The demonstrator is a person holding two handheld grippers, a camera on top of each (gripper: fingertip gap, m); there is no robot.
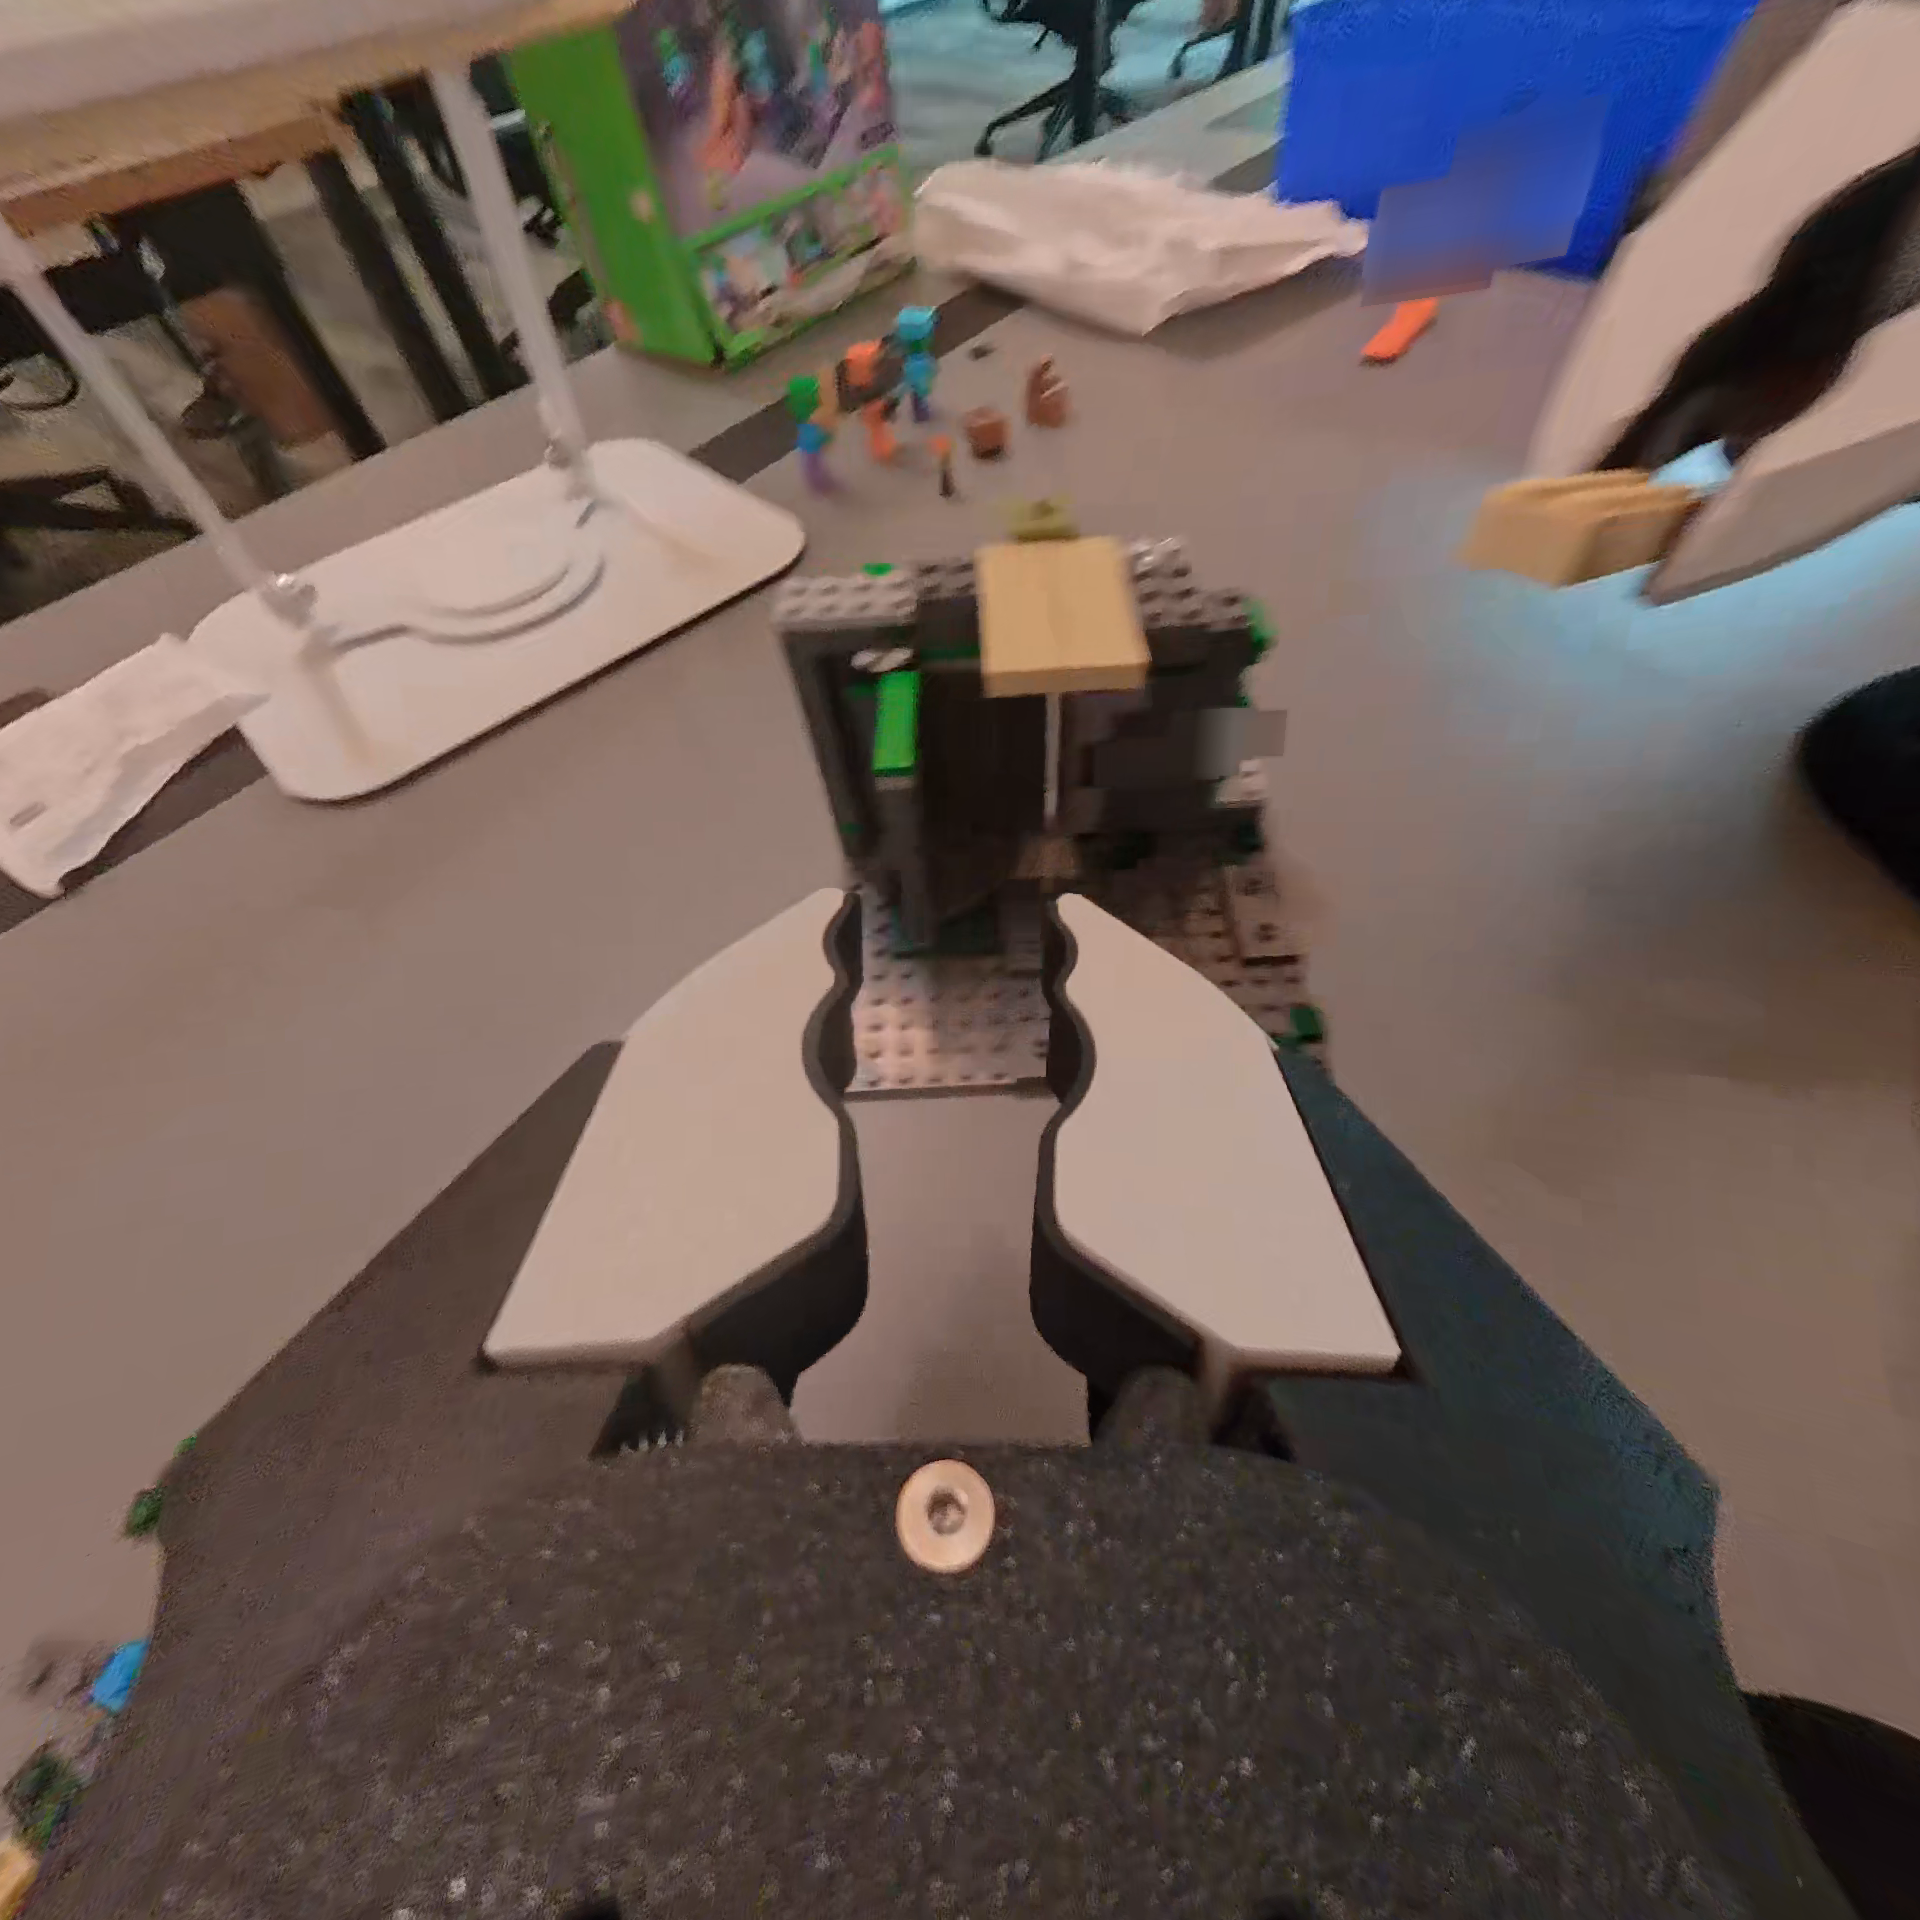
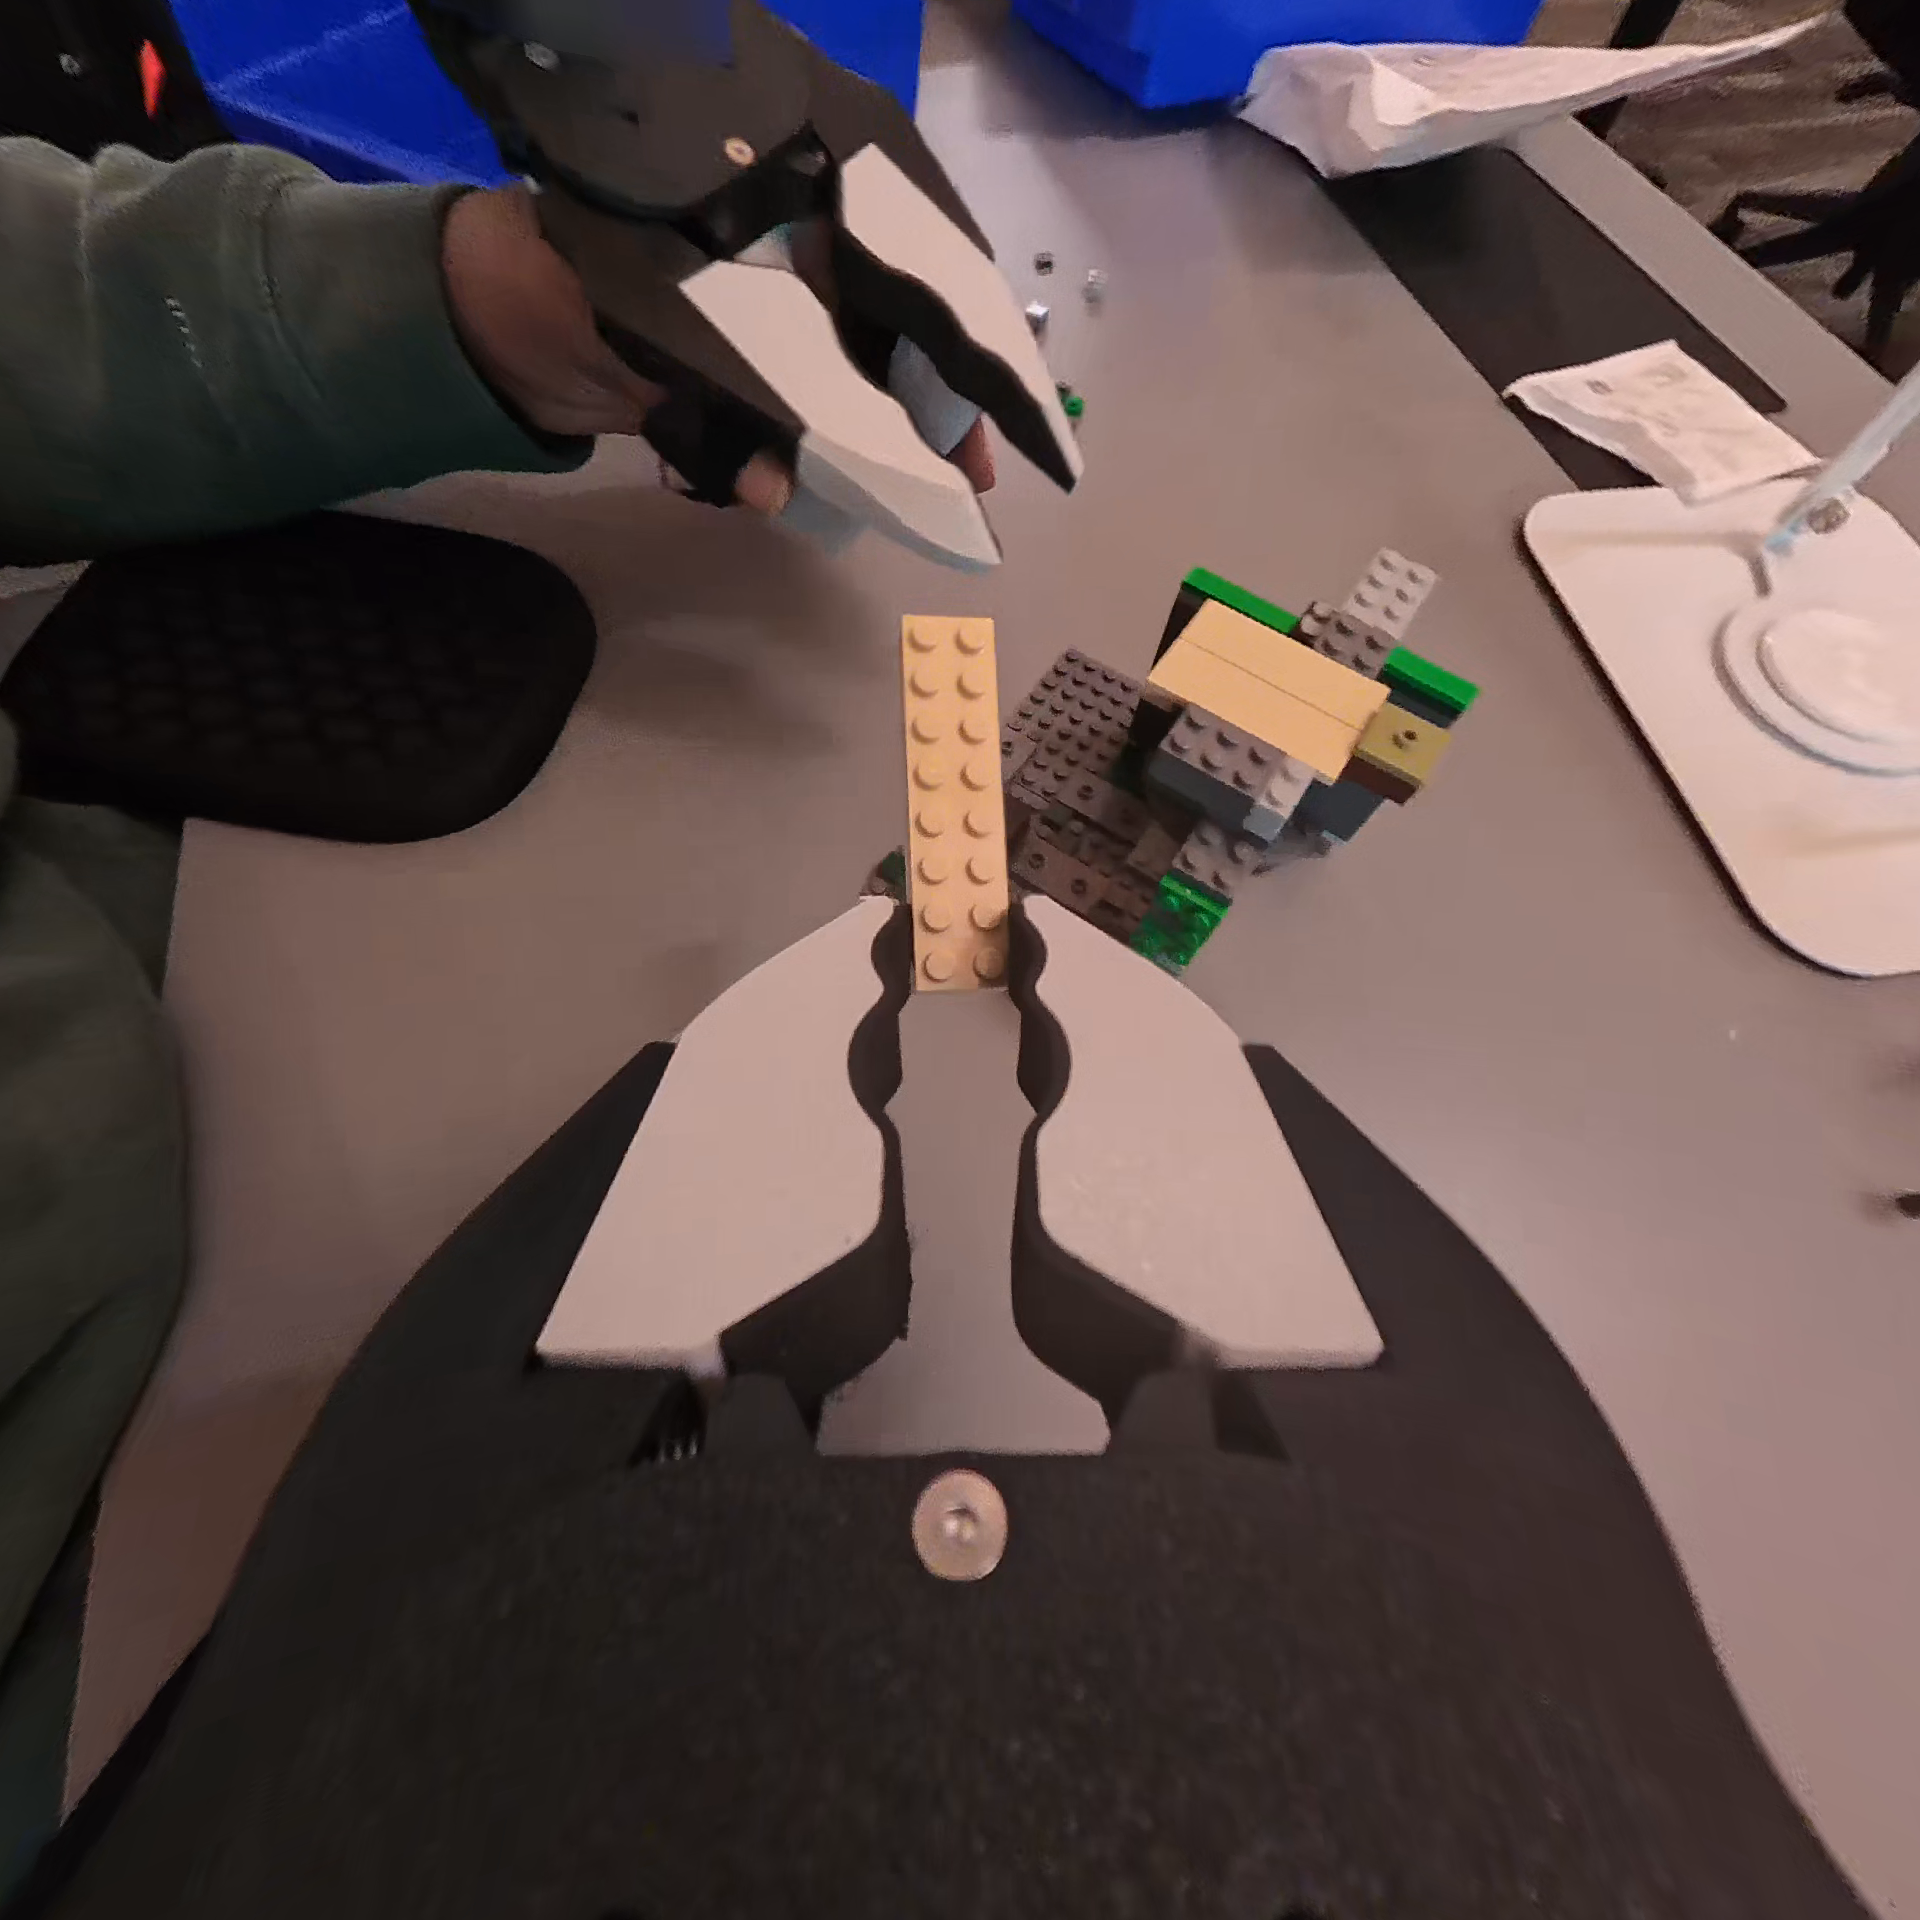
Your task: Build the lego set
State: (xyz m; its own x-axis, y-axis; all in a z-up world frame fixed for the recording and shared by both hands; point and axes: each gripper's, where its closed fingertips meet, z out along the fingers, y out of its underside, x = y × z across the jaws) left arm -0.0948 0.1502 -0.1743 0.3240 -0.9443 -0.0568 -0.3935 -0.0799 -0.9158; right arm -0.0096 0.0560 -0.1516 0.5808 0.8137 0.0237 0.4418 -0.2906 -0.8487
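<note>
The lego build [image 1: 1029, 727] is a dark grey and green structure with a tan tiled top [image 1: 1060, 623] on a grey baseplate. It stands just past my left gripper [image 1: 951, 914], which is open and empty above the baseplate's near edge. My right gripper [image 2: 961, 935] is shut on one end of a long tan studded plate [image 2: 954, 769], held in the air left of the build [image 2: 1247, 748]. The right gripper with the plate [image 1: 1558, 530] also shows at the upper right of the left wrist view. The left gripper [image 2: 1029, 514] shows open at the top of the right wrist view.
Several minifigures and small brown pieces [image 1: 894, 405] stand behind the build, near the green lego box [image 1: 707, 177]. A white lamp base [image 1: 520, 603] is at the left, a white paper bag [image 1: 1122, 239] and blue bin [image 1: 1455, 114] behind. A black mesh pad [image 2: 291, 675] lies at the left. Tip to tip, the grippers are about 15 cm apart.
</note>
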